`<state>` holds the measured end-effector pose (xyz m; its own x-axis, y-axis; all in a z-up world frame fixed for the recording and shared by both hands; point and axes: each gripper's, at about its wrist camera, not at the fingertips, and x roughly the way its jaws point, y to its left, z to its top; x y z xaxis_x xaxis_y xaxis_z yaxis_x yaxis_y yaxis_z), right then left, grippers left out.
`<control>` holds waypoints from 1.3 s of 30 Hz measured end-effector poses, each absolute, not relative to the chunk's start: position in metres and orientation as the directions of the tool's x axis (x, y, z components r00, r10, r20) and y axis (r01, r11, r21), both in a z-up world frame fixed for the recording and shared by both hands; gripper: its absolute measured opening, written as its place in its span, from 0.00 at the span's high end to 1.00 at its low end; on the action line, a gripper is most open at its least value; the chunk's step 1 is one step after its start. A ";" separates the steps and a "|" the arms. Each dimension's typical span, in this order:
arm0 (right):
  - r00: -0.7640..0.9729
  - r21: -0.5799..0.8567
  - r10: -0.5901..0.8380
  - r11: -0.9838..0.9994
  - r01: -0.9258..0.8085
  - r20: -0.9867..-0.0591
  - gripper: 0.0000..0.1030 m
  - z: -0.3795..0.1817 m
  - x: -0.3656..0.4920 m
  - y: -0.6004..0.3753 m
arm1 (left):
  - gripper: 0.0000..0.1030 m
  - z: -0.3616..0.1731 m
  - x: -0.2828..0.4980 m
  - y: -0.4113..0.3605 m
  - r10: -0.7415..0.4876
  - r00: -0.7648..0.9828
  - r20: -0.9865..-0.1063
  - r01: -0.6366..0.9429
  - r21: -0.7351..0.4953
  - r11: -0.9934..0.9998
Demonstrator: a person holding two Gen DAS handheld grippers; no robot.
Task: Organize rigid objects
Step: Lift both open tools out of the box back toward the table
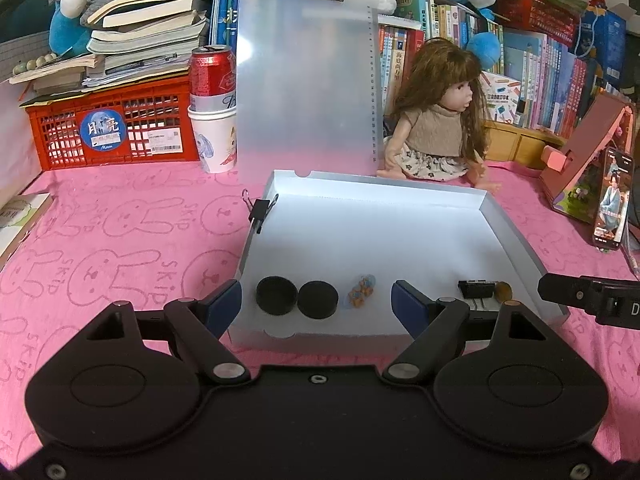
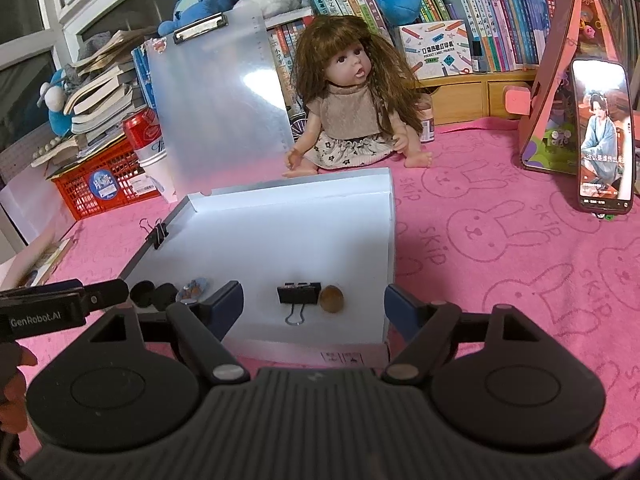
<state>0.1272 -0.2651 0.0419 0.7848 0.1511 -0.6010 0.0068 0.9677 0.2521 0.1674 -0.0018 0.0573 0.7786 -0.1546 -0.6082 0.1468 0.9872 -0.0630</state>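
A shallow white box tray (image 1: 360, 216) (image 2: 280, 232) lies on the pink cloth. Near its front edge lie two black round caps (image 1: 296, 300) (image 2: 154, 295), a small orange and blue trinket (image 1: 361, 291) (image 2: 194, 290), a black binder clip (image 1: 476, 290) (image 2: 299, 294) and a brown nut-like piece (image 1: 504, 291) (image 2: 332, 299). Another binder clip (image 1: 260, 208) (image 2: 157, 234) is clipped on the tray's left wall. My left gripper (image 1: 317, 306) is open and empty over the caps. My right gripper (image 2: 314, 306) is open and empty over the clip and brown piece.
A translucent clipboard (image 1: 304, 80) stands behind the tray, a doll (image 1: 436, 128) beside it. A red crate (image 1: 112, 128) with books, and a can in a paper cup (image 1: 214, 112) are at back left. A phone (image 2: 602, 140) and pink stand (image 2: 552, 92) are at right.
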 end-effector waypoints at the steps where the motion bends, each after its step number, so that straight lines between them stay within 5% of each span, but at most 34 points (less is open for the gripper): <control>1: 0.785 0.246 0.150 0.969 0.004 -0.601 0.16 0.042 0.125 -0.264 | 0.21 0.057 0.166 -0.001 -0.155 0.779 -0.608 0.147 -0.064 0.987; 39: 0.839 0.045 0.130 0.991 -0.125 -0.528 0.06 0.007 0.026 -0.240 | 0.27 0.018 0.052 0.015 -0.248 0.734 -0.633 0.234 -0.108 0.966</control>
